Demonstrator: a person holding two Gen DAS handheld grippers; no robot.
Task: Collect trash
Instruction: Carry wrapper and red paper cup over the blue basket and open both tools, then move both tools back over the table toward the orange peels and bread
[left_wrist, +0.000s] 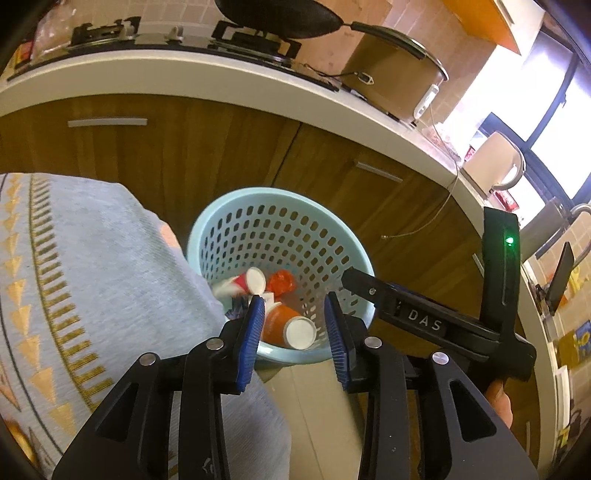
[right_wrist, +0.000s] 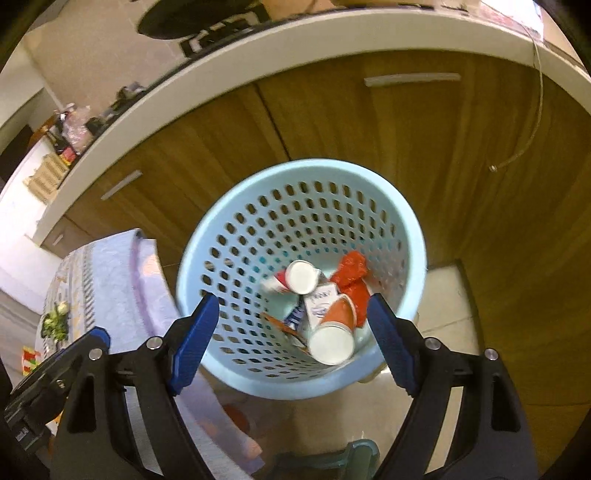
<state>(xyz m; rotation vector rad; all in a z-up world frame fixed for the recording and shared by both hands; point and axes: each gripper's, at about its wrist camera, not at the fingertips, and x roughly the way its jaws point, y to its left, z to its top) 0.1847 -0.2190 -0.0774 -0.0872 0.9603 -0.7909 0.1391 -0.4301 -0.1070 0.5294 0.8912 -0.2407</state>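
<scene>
A light blue perforated trash basket stands on the floor by the wooden cabinets; it also shows in the right wrist view. Inside lie an orange paper cup, a red-and-white cup, a crumpled red wrapper and a small white carton. My left gripper is open and empty above the basket's near rim. My right gripper is open wide and empty, straddling the basket from above; its body shows in the left wrist view.
A table with a pale blue patterned cloth stands left of the basket. Wooden cabinet doors and a white countertop with a stove, pan and cooker rise behind. Tiled floor lies to the right.
</scene>
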